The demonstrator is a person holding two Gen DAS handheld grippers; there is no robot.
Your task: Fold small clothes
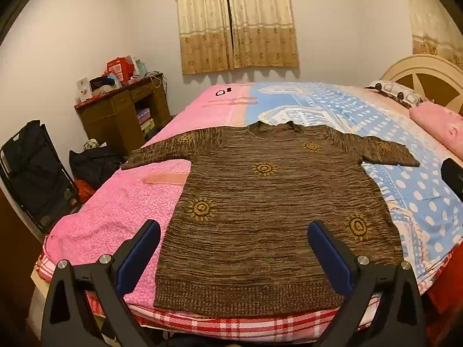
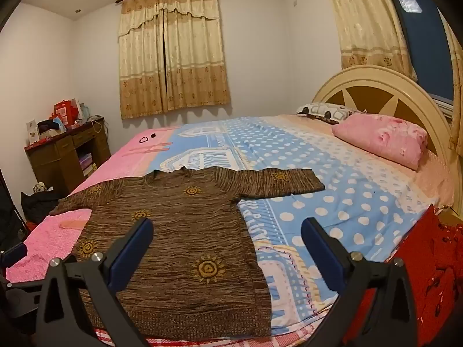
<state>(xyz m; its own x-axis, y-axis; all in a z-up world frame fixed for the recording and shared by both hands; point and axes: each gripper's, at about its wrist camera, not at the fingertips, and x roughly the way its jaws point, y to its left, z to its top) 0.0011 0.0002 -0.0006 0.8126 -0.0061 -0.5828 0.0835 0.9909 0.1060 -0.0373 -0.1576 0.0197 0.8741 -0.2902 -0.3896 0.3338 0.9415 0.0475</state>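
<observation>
Right, the sweater [image 1: 260, 202] lies flat on the bed [image 1: 405, 190] (sleeves spread), just ahead of both grippers. Left gripper [image 1: 234, 248] gapes wide, empty, above the hem; right gripper [image 2: 227, 245] likewise, over its right edge.

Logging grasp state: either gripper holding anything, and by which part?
Nothing held. Left gripper and right gripper both open above the flat brown sweater.

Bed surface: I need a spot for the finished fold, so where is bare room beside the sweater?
The widest free patch is the blue dotted sheet, between the brown sweater and the pink pillow. A narrower pink strip lies below the sweater's other sleeve, toward the bed edge. The desk beyond it is crowded with boxes.
</observation>
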